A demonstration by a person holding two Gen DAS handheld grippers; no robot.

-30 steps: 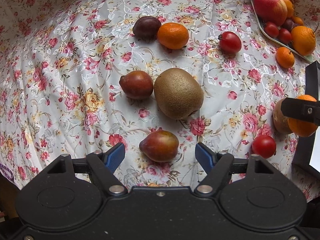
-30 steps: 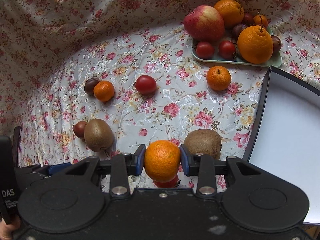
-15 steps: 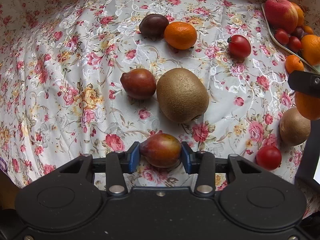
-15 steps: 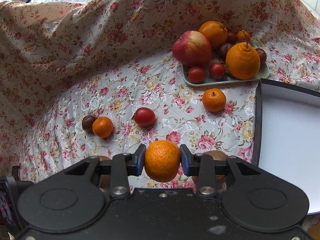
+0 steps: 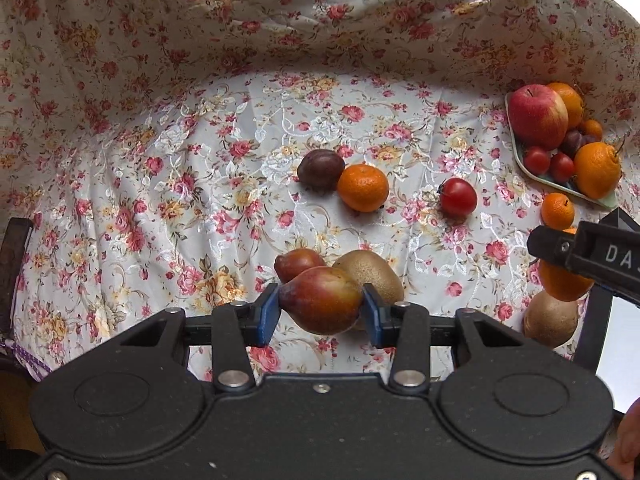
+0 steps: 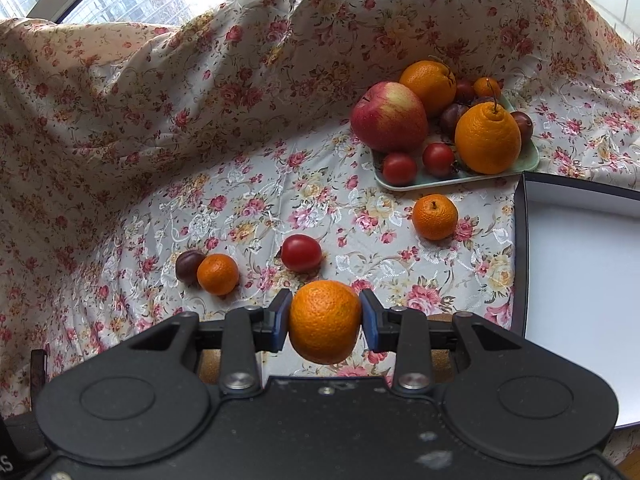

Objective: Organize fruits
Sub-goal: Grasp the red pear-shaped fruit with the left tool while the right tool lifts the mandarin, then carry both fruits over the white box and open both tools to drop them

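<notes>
Since a second ago, when its pads stood apart around a fruit lying on the cloth, the left tool (image 5: 320, 310) has clamped that reddish pear-shaped fruit (image 5: 320, 304) and lifted it; the view now tilts up, with cloth visible below the fruit. Right tool (image 6: 325, 322) is clamped on an orange (image 6: 324, 320) as before, but raised too: the kiwi that sat beside it is now mostly hidden under the tool body.

Meaning, as I read it: both picks are done and both fruits are in the air, ready to carry. Likely drop is the white-lined box (image 6: 580, 320) at the right, which shows no fruit in its visible part, or the green tray (image 6: 460, 180) already loaded with an apple (image 6: 390, 118), oranges, tomatoes and plums.

View differences:
- Left wrist shows what's left near the pick spot: second reddish fruit (image 5: 298, 264) and a kiwi (image 5: 372, 276) just behind the held one, another kiwi (image 5: 550, 322) under the right tool. Box barely visible here.
- Right wrist shows the box interior, full tray and a window top left.
- Both show plum (image 5: 320, 168) touching mandarin (image 5: 362, 188), loose tomato (image 5: 458, 197), and a mandarin (image 6: 435, 217) just in front of the tray.
</notes>
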